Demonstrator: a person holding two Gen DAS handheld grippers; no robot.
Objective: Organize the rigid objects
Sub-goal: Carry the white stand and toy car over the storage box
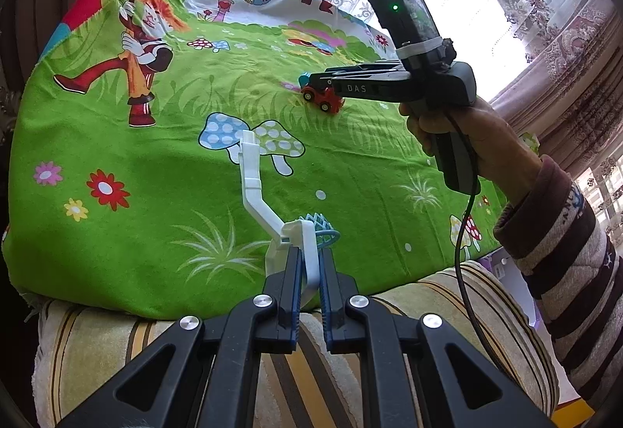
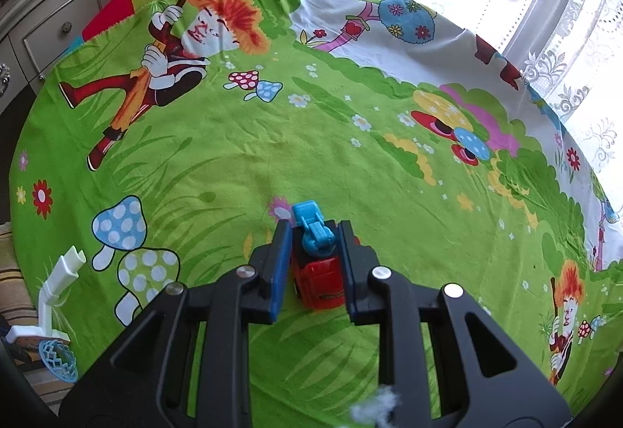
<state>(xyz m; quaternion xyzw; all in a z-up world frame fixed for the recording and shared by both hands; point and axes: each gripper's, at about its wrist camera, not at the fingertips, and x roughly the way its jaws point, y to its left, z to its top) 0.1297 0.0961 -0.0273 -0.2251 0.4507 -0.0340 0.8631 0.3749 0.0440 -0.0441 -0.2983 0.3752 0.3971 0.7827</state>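
Observation:
My left gripper (image 1: pixel 308 256) is shut on the white backboard of a toy basketball hoop (image 1: pixel 257 190), whose white stand reaches out over the green cartoon cloth (image 1: pixel 117 253) and whose blue net (image 1: pixel 321 229) sits just past the fingertips. The same toy basketball hoop (image 2: pixel 54 295) shows at the lower left of the right wrist view. My right gripper (image 2: pixel 315 229) is shut on a red toy car (image 2: pixel 319 280) with a blue top piece (image 2: pixel 311 225), its wheels at the cloth. From the left wrist view the red toy car (image 1: pixel 323 98) sits under the right gripper (image 1: pixel 311 81).
A striped cushion or sofa edge (image 1: pixel 428 307) lies under the cloth's near side. A person's hand and striped sleeve (image 1: pixel 557 233) hold the right gripper, with a cable hanging down. A grey drawer cabinet (image 2: pixel 58 23) stands at the far left; lace curtains (image 2: pixel 564 50) hang behind.

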